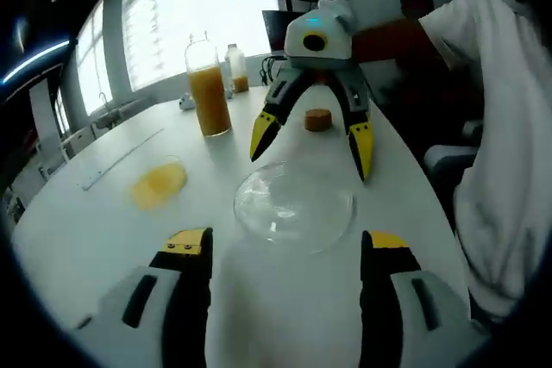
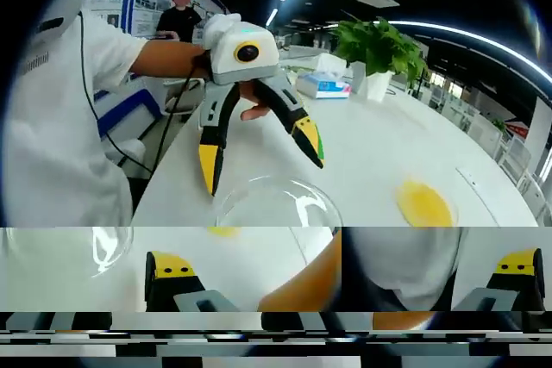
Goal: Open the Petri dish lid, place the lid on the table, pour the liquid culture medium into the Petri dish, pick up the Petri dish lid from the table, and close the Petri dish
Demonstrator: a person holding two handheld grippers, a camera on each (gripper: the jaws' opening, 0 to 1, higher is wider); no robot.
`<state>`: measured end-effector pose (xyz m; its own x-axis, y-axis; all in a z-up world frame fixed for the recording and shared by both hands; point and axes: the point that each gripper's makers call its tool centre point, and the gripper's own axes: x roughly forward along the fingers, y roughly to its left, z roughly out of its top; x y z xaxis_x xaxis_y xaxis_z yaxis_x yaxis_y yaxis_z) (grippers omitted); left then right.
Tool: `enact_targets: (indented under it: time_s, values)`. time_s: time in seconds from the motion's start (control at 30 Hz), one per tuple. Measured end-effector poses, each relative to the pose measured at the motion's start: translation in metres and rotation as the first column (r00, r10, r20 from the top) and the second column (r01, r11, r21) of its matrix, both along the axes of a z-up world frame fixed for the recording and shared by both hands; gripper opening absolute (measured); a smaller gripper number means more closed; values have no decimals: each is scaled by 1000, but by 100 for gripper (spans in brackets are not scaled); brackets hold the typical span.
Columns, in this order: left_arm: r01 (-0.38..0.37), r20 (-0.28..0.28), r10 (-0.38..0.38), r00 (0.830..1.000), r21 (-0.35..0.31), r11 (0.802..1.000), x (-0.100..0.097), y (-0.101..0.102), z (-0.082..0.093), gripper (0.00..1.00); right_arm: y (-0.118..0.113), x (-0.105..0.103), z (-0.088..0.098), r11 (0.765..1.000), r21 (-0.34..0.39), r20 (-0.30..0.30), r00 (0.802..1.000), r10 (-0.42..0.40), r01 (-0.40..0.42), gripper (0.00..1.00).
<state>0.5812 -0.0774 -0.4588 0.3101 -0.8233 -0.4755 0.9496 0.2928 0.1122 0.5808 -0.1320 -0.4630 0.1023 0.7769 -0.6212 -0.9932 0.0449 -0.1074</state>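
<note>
Lying flat on the white table point(image 1: 78, 239), between the two grippers: a clear Petri dish lid point(image 1: 294, 207), touched by neither. Reaching in low from the near edge in the left gripper view, the left gripper point(image 1: 285, 252), jaws spread wide and holding nothing, yellow tips just short of the lid's near rim. Hanging over the far rim from the opposite side, the right gripper point(image 1: 312, 150), jaws likewise parted and empty. Sitting well to the side, the Petri dish point(image 1: 159, 184) with yellow-orange medium in it. Standing farther back, a tall beaker point(image 1: 208, 86) of orange liquid, a smaller bottle point(image 1: 236, 68) behind it, and a small brown cap point(image 1: 318, 119) near the right gripper. Showing in the right gripper view, a potted plant point(image 2: 379, 51) and a tissue box point(image 2: 326, 85) at the far end; lower part of that view garbled by glitch bands. No readable writing or labels anywhere; wall posters too blurred.
</note>
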Motion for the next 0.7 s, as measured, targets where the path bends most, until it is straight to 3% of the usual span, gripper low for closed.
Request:
enact_targets:
  time_s: [0.2, 0.7]
  values:
    - [3, -13, -3, 1000, -21, 1000, 4, -5, -1, 61, 6, 1, -10, 999, -30, -24, 999, 22, -23, 66]
    - [69, -40, -69, 997, -6, 998, 0, -24, -8, 62, 20, -1, -11, 998, -25, -43, 997, 56, -57, 62]
